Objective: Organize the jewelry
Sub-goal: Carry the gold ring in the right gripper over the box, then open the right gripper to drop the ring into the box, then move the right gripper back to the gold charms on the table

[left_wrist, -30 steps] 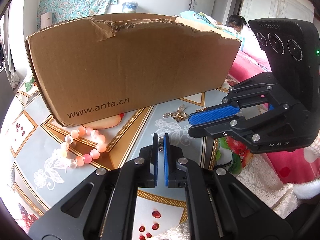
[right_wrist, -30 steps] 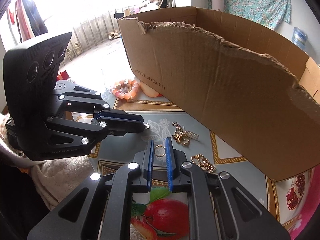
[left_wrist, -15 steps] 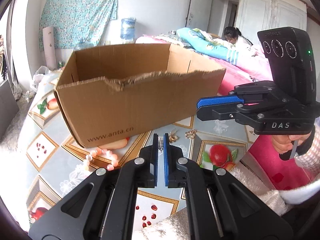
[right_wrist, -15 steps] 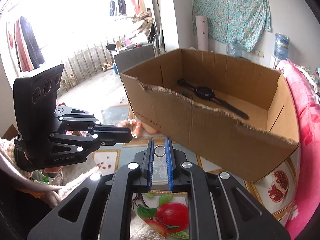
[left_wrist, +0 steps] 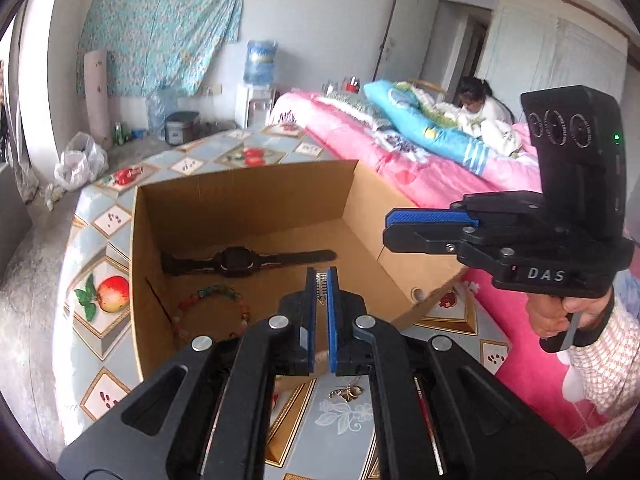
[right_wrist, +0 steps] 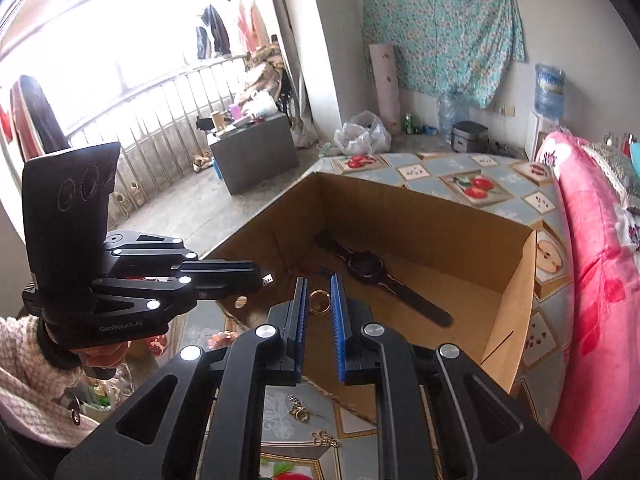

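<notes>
Now my left claw [left_wrist: 321,280] is pinching a small silver clip [left_wrist: 321,285] and my right claw [right_wrist: 319,300] is gripping a gold ring [right_wrist: 319,302], both hovering over the cardboard box [left_wrist: 248,196], the watch [left_wrist: 236,260] lying at 11 o'clock.

A floral turquoise cloth [left_wrist: 160,28] hangs on the white wall far ahead of the fingers, with a water dispenser [left_wrist: 259,80] to its right. A pink-quilted bed [left_wrist: 420,160] stretches to the right of the fingers. Left of the right fingers, bright daylight floods a railed window [right_wrist: 120,80] above a grey concrete floor [right_wrist: 200,208] and a grey cabinet [right_wrist: 256,152].
</notes>
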